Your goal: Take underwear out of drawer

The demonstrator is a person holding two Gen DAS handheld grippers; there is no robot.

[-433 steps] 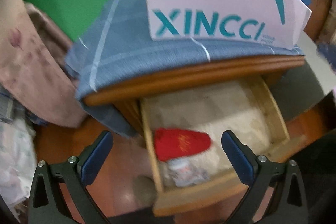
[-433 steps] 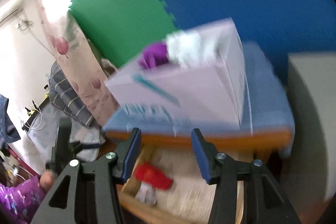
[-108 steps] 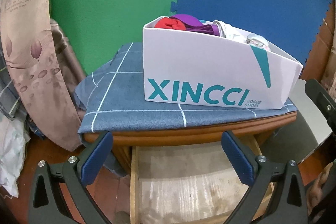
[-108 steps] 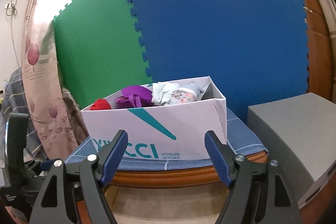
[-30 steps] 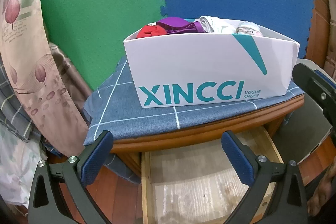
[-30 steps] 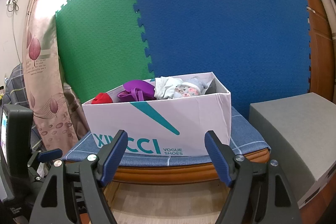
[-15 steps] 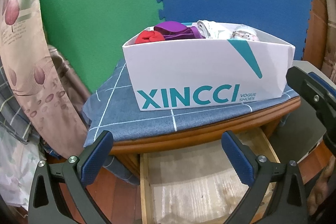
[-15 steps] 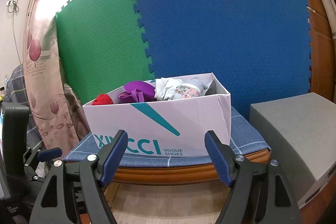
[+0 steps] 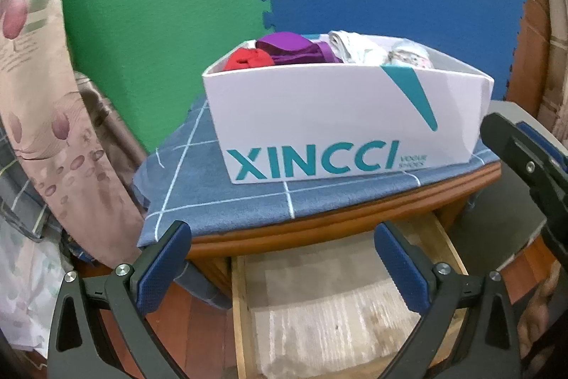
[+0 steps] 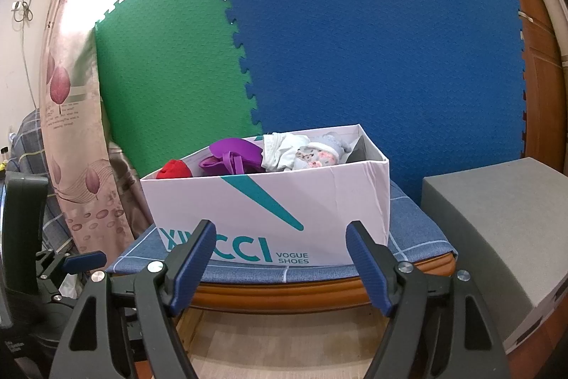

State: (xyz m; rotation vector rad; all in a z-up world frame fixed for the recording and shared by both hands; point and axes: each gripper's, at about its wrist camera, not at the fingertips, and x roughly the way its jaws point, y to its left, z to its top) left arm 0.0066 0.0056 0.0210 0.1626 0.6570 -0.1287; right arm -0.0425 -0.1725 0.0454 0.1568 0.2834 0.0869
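Red underwear now sits bunched in shoebox on worktop; drawer shows empty. Both grippers released, holding nothing. Soft, light cloth: pinch a fold.

drawer: emptied | red underwear: now in box
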